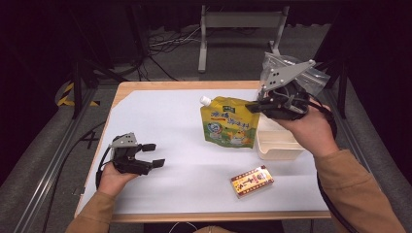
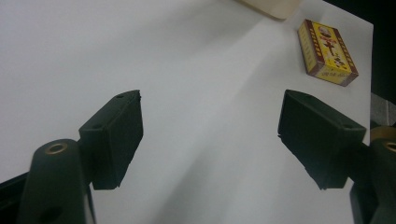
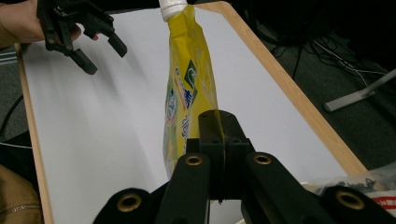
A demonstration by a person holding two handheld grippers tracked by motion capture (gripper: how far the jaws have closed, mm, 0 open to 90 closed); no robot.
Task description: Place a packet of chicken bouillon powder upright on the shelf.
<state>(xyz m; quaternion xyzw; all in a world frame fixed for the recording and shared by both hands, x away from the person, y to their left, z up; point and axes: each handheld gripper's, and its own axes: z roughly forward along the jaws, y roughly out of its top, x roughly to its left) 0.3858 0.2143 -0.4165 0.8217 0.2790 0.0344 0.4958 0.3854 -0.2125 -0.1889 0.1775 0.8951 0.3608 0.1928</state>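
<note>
L gripper (image 1: pixel 151 154) at table's left part, resting low on white table (image 1: pixel 160 121), jaws spread wide, nothing between them; in its own view just bare sheet between the pads. Ahead of that claw & well apart: box (image 2: pixel 328 52), lying flat.

Centre: yellow spout pouch (image 1: pixel 227 121), hanging upright, white cap (image 1: pixel 205 100) at top-left corner, long axis roughly vertical. Pinched at its upper right edge by R gripper (image 1: pixel 256 105), jaws pressed together on the pouch's side seam; in right gripper view pouch (image 3: pixel 187 93) runs straight out from the closed jaws, cap (image 3: pixel 172 5) at far end. So pouch lies left of R claw, held off the table or barely touching – can't tell which.

Below/right of R claw: cream tray (image 1: pixel 279 145), just beside pouch's lower right corner. Probably the drop target; the move would be carrying pouch rightward & down over tray rim. R hand nearer by far; L hand well apart.

Behind R claw: clear plastic bag (image 1: pixel 318 75).

Count: 1 pouch, 1 tray, 1 box, 1 bag, 2 grippers.
</note>
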